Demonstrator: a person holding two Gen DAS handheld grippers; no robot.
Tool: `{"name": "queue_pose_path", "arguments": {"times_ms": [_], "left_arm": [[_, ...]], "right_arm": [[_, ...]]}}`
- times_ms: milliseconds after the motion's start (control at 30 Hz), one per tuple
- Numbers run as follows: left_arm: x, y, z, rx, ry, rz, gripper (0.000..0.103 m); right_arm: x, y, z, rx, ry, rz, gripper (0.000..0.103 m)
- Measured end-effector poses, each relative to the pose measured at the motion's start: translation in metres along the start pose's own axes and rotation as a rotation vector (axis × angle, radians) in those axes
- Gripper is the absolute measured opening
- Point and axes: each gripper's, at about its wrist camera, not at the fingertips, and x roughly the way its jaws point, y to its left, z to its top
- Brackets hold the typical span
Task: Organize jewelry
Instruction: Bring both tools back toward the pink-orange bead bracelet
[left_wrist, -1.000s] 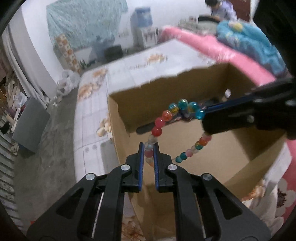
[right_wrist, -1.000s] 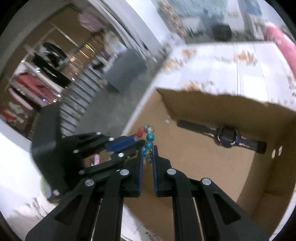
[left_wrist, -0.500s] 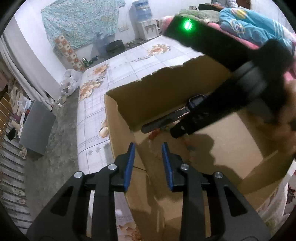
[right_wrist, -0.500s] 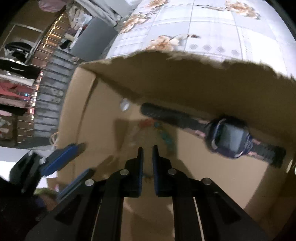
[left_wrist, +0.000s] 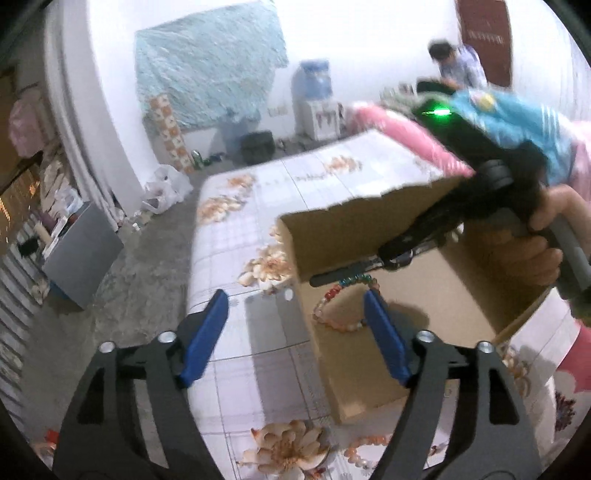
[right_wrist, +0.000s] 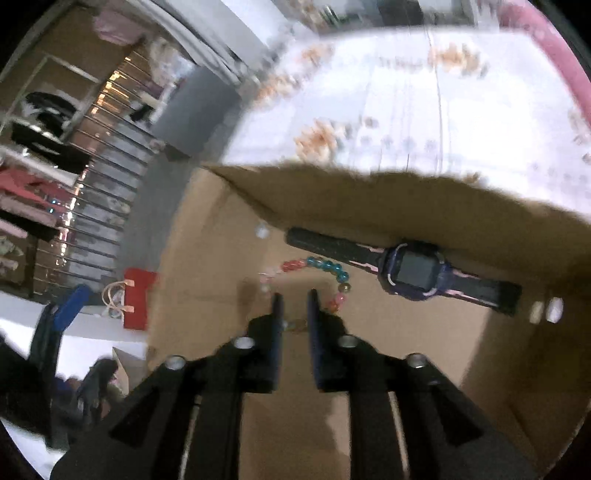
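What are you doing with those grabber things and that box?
A person is tidying jewelry into a cardboard box on a bed with a flowery cover. A colorful bead bracelet lies on the box floor, next to a dark wristwatch. The right hand-held gripper hangs over the bracelet, its fingers slightly apart and holding nothing. The left hand-held gripper is wide open and empty, beside the box's corner. Another pale bead string lies on the cover outside the box.

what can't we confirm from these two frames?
- Bead bracelet: near part hidden behind the right gripper fingers in the right wrist view; left wrist view blurred.
- Watch: screen too blurred to read.
- Cardboard box: right end cut off by the hand in the left wrist view.
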Motion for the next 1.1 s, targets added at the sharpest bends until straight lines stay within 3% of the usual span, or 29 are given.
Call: {"name": "queue_pose_path", "arguments": {"times_ms": [167,267,433,533,633,767,867,967,1100], "left_arm": [[-0.038,0.032,-0.03,-0.14,-0.062,-0.009,0.082],[-0.049,0.044,-0.057,-0.208,-0.057,-0.025,0.084],[-0.046,0.034,-0.11,-0.247,0.006,-0.067,0.085],[-0.025,0.009,-0.141,-0.239,0.103,-0.104,0.085],[0.001,-0.017,-0.164,-0.208,0.218,-0.133,0.085],[0.027,-0.046,-0.179,-0.104,0.29,-0.077,0.085],[0.031,-0.054,-0.181,-0.069,0.27,-0.032,0.089],[0.034,-0.048,-0.181,-0.113,0.28,-0.037,0.095],[0.034,-0.042,-0.182,-0.128,0.251,-0.032,0.096]], "right_arm": [[-0.086,0.031,-0.049,-0.149,-0.219,-0.04,0.052],[-0.133,0.039,-0.101,-0.207,-0.343,-0.093,0.063],[-0.153,0.034,-0.183,-0.203,-0.454,-0.211,0.078],[-0.134,0.017,-0.229,-0.129,-0.434,-0.314,0.083],[-0.098,-0.009,-0.256,-0.013,-0.343,-0.41,0.084],[-0.058,-0.034,-0.27,0.098,-0.231,-0.449,0.084],[-0.044,-0.037,-0.272,0.077,-0.222,-0.512,0.084],[-0.033,-0.036,-0.27,0.033,-0.207,-0.567,0.089],[-0.021,-0.034,-0.267,-0.02,-0.185,-0.606,0.096]]}}
